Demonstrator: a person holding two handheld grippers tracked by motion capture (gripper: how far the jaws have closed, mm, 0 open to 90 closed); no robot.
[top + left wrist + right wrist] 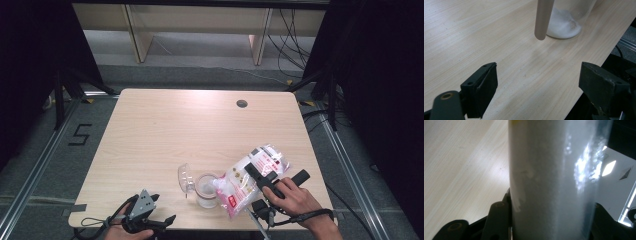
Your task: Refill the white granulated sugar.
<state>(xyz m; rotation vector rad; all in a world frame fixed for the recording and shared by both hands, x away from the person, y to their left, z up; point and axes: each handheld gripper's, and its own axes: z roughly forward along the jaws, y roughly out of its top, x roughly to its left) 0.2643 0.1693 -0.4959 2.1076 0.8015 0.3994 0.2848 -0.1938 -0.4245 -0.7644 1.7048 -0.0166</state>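
A clear bag of white granules [252,175] with red print lies tilted over an open glass jar [206,190] near the table's front edge, its lower end at the jar's mouth. My right gripper [276,176] is shut on the bag's upper part, and the bag [549,175] stands between its jaws in the right gripper view. A layer of white granules lies in the jar's bottom [564,25]. The jar's clear hinged lid [186,178] leans open to the left. My left gripper [162,208] rests open at the front left edge, its jaws [540,75] wide apart with nothing between them.
The wooden table [165,130] has a dark round grommet [242,103] at its far right. A pale rod-like part [543,20] hangs blurred in front of the jar. The table's front edge [584,90] runs close beside the left gripper.
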